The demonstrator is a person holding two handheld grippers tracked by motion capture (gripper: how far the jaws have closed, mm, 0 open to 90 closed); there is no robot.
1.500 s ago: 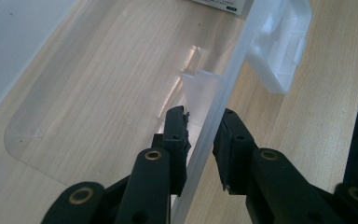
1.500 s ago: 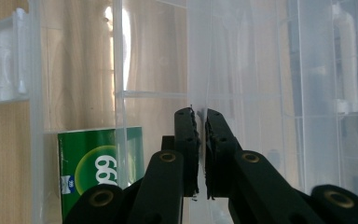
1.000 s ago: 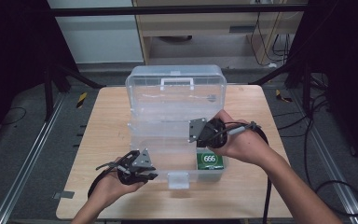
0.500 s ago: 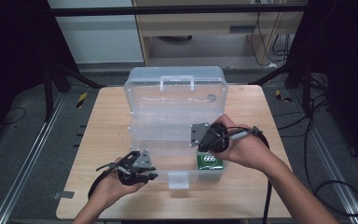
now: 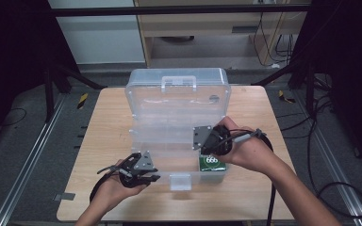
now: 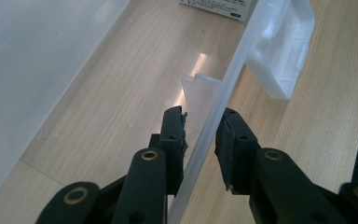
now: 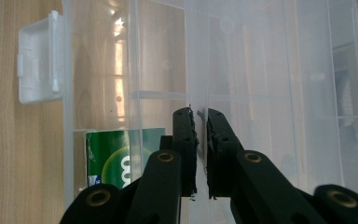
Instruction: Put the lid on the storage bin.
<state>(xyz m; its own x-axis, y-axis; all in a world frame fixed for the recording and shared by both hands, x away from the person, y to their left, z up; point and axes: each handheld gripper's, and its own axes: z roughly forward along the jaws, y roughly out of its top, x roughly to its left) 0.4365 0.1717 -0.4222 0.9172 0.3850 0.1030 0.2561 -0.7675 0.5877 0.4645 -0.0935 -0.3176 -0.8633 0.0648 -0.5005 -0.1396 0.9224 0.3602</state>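
Dark racks and cabled floor ring the wooden table point(image 5: 108, 117) where I work, and from the high view the clear plastic case point(image 5: 176, 101) lies open in the middle, its long axis running away from me: handle at the far edge, white latch point(image 5: 180, 181) at the near edge, facing me. It is see-through, ribbed with dividers, and a green packet point(image 5: 211, 162) sits in the near right compartment. My left gripper point(image 5: 152, 175) rests at the near left corner of the case; my right gripper point(image 5: 202, 141) lies over the case's right half, just above the packet. Against the picture from a second ago, the far half stands a little more upright and the right hand sits slightly nearer to me; the left hand has not shifted. From the left gripper view, the thin front wall point(image 6: 214, 126) of the case runs up between my jaws, the left gripper point(image 6: 200, 128) having a gap on either side of it, so the pads are released, not pressing; the latch point(image 6: 282, 49) hangs off the wall farther on. From the right gripper view, the right gripper point(image 7: 199, 116) is clenched on a thin clear partition point(image 7: 196, 70), with the packet point(image 7: 121, 156) low at the left and the latch point(image 7: 39, 63) beyond it
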